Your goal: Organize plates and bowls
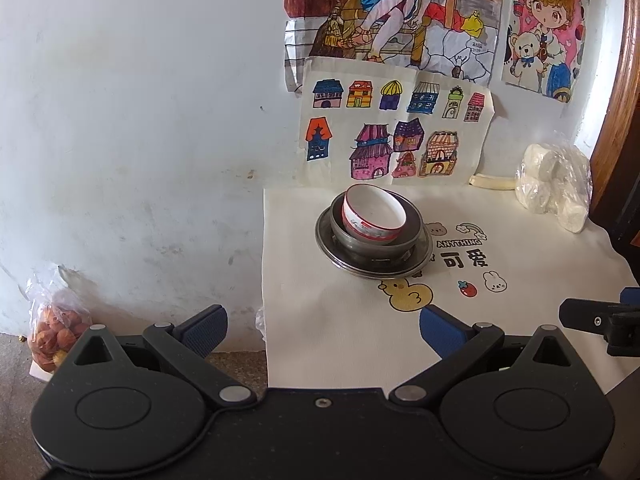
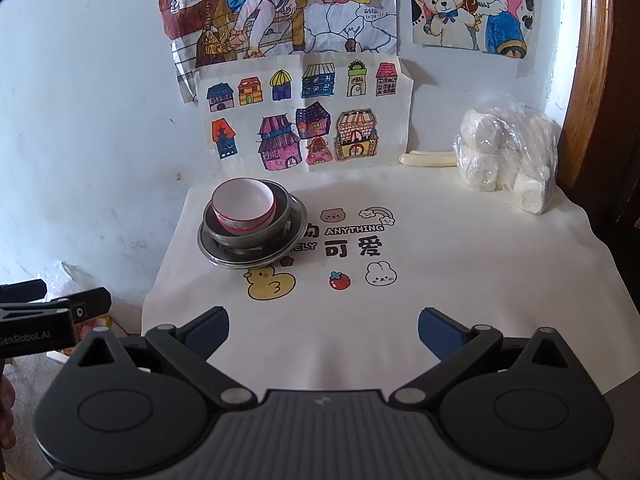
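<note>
White bowl (image 2: 242, 206) nested in metal bowl (image 2: 246, 232) on plate (image 2: 296, 224); stacking appears complete. My left hand-held gripper (image 1: 323, 330) and right hand-held gripper (image 2: 323, 330) both wide, empty.

Glossy ceramic bowl (image 2: 243, 209); dull metal bowl (image 2: 256, 236), shiny metal plate (image 2: 298, 222); matt cloth (image 2: 440, 280); crinkled paper drawings (image 2: 304, 120).

"ANYTHING" and "可爱" printed on the cream cloth (image 2: 440, 300) at frame centre, "GenRobot.AI" lettered on the left gripper (image 2: 36, 334) at left edge
</note>
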Tool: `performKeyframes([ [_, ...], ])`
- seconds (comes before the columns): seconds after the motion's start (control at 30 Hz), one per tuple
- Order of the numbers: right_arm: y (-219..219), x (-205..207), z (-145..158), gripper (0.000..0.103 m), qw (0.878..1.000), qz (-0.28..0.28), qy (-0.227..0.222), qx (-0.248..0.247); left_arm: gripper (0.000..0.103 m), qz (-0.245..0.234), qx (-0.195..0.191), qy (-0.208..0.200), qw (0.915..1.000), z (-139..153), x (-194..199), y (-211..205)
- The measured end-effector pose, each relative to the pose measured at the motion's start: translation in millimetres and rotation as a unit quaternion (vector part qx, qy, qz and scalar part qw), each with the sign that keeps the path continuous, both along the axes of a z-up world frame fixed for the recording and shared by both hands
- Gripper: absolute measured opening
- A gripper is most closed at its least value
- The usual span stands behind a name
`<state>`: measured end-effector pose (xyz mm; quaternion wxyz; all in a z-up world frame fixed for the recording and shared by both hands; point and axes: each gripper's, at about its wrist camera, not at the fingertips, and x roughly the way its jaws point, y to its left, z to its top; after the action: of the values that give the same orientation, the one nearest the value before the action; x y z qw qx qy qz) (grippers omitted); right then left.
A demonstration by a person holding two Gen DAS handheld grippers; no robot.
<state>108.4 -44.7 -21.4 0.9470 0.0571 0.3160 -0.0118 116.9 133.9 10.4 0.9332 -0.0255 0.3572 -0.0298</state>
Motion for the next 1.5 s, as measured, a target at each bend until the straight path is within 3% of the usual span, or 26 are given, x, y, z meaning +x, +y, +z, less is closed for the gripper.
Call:
performKeyframes([
  [1.5, -6, -7, -1, 0.103, 1.0, -0.004, -0.001, 0.002, 0.102, -0.01, -0.004, 0.008, 0.9999, 0, -6, -11],
])
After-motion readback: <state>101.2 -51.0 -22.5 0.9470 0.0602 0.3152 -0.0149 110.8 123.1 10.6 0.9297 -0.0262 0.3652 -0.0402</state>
